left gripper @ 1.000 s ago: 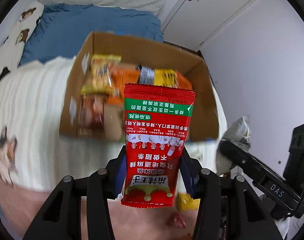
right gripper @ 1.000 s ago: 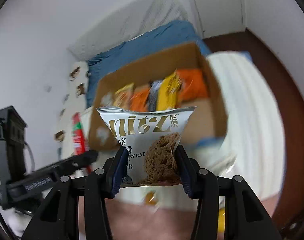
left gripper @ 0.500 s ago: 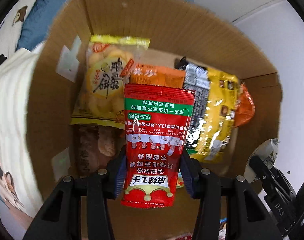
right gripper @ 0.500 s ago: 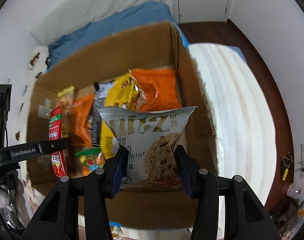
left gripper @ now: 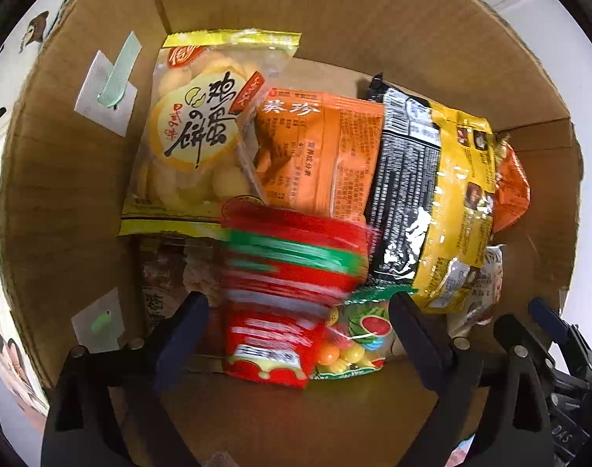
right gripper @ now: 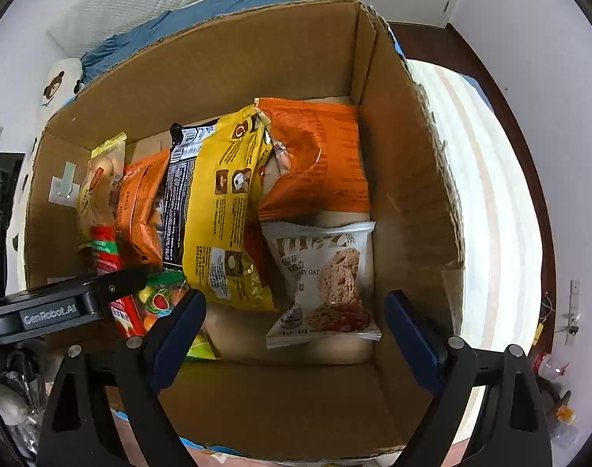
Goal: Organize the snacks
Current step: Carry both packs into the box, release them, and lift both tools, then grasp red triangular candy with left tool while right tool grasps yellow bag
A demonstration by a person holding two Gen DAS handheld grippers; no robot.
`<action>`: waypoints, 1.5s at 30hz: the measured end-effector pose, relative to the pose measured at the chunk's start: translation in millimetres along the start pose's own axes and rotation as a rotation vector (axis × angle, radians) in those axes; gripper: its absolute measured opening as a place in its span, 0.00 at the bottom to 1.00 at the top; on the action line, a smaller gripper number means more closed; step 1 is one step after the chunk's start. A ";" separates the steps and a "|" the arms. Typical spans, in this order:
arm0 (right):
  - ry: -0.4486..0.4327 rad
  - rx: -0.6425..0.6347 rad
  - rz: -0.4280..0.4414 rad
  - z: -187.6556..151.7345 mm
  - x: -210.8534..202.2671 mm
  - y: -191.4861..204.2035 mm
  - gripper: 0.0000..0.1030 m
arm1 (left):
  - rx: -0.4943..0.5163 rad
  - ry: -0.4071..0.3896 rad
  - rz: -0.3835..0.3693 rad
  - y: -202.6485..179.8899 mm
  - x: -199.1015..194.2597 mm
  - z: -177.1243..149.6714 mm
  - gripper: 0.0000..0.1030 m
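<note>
A: Why are both grippers hanging over the cardboard box (right gripper: pixel 408 179) with nothing in them?

B: Each looks to have just let a packet go. The left gripper (left gripper: pixel 296 323) stands wide, and the red spicy-strip packet (left gripper: pixel 284 295) lies between its fingers but free of them, blurred, so I judge it is dropping onto the pile.

A: And the right one?

B: The right gripper (right gripper: pixel 296 319) is spread wide too. The silver oat-cookie packet (right gripper: pixel 327 284) sits just ahead of it on the box floor, tucked into the free corner beside the box wall.

A: Why that corner?

B: It seems the only bare floor left. Ahead of the gripper the yellow-and-black bag (right gripper: pixel 222 210) and the orange bag (right gripper: pixel 315 163) lean in a row, filling the middle.

A: What is under the red packet?

B: The fruit-candy bag (left gripper: pixel 358 334) touches it on the right, and the egg-biscuit bag (left gripper: pixel 202 132) lies beyond. The box itself rests on a bed, so stacking flat keeps things from sliding.
</note>
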State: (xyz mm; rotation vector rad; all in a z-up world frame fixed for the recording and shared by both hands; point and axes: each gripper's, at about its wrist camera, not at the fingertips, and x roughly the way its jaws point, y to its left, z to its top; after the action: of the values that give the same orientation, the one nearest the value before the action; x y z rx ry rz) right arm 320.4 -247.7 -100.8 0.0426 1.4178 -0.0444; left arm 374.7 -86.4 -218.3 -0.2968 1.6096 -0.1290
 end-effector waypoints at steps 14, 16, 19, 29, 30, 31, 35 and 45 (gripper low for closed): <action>-0.061 -0.011 0.001 -18.3 -19.0 -0.4 0.94 | 0.112 -0.227 0.093 -26.7 -49.9 -43.7 0.92; -0.089 -0.023 -0.005 -23.9 -25.5 1.7 0.94 | 0.126 -0.278 0.104 -30.5 -59.4 -53.7 0.92; -0.129 -0.039 -0.013 -32.6 -35.3 5.5 0.94 | 0.141 -0.341 0.126 -38.3 -71.1 -66.7 0.92; -0.245 -0.062 -0.011 -61.7 -73.4 15.8 0.94 | 0.171 -0.484 0.149 -32.6 -116.9 -97.1 0.92; -0.257 -0.065 -0.009 -64.2 -79.0 16.1 0.94 | 0.170 -0.495 0.152 -32.9 -120.3 -100.0 0.92; -0.269 -0.069 -0.006 -67.2 -84.2 16.9 0.94 | 0.171 -0.508 0.151 -33.0 -124.8 -103.4 0.92; -0.318 -0.079 0.004 -80.7 -107.6 18.4 0.94 | 0.169 -0.556 0.141 -32.3 -140.3 -117.8 0.92; -0.429 -0.096 0.024 -125.0 -158.3 18.8 0.94 | 0.187 -0.679 0.153 -34.8 -177.1 -175.2 0.92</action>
State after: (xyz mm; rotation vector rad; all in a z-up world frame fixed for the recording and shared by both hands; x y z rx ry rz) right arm 174.1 -221.0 36.7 -0.0286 0.9888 0.0333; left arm 210.9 -89.3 -27.4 -0.0556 0.9329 -0.0502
